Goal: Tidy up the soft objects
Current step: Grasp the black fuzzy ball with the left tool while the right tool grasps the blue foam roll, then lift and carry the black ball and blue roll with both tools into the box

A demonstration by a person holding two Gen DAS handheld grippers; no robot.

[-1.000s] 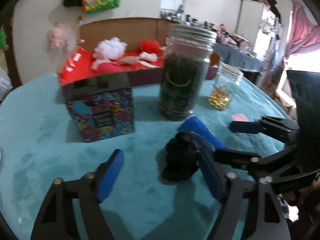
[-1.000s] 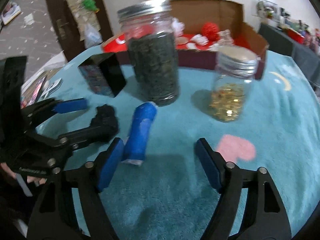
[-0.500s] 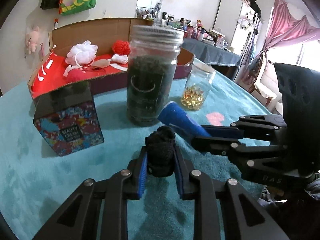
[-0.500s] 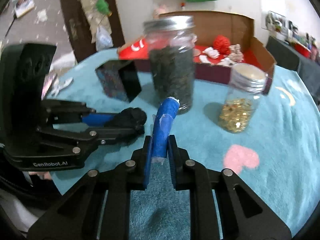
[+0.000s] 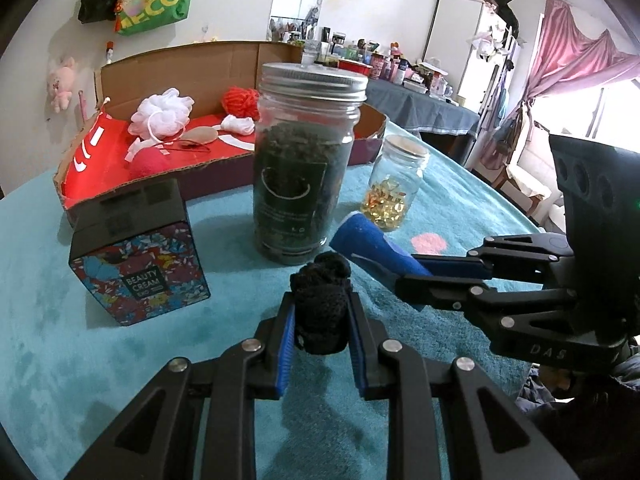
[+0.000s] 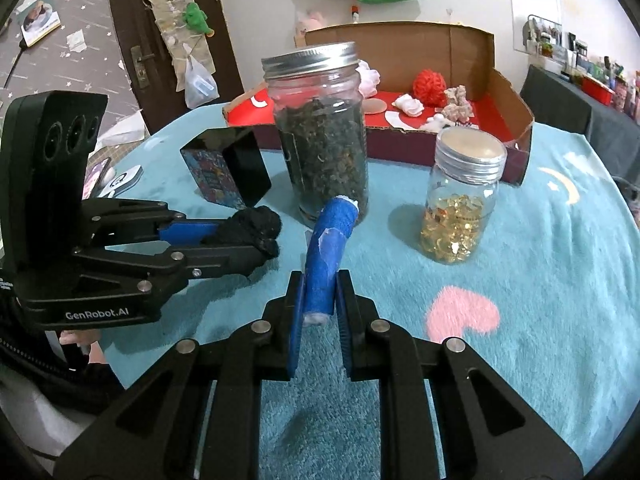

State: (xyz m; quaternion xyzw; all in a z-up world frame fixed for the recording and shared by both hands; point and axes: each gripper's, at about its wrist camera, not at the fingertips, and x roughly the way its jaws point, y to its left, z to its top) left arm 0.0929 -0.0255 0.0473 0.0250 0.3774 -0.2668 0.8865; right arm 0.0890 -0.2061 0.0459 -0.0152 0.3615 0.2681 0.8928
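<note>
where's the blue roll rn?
Clamped in the right gripper, the blue roll points at the tall dark-filled jar, beside the black bundle in the left gripper.

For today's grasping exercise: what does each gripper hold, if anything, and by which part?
The left gripper pinches the black knitted bundle across its lower body. The right gripper clamps the blue roll near its lower, near end.

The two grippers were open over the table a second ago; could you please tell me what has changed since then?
Both closed. The left gripper took hold of the black knitted bundle, and the right gripper clamped the blue roll, whose far end now tilts up. The tall jar, small jar, patterned box and cardboard tray stayed put.
</note>
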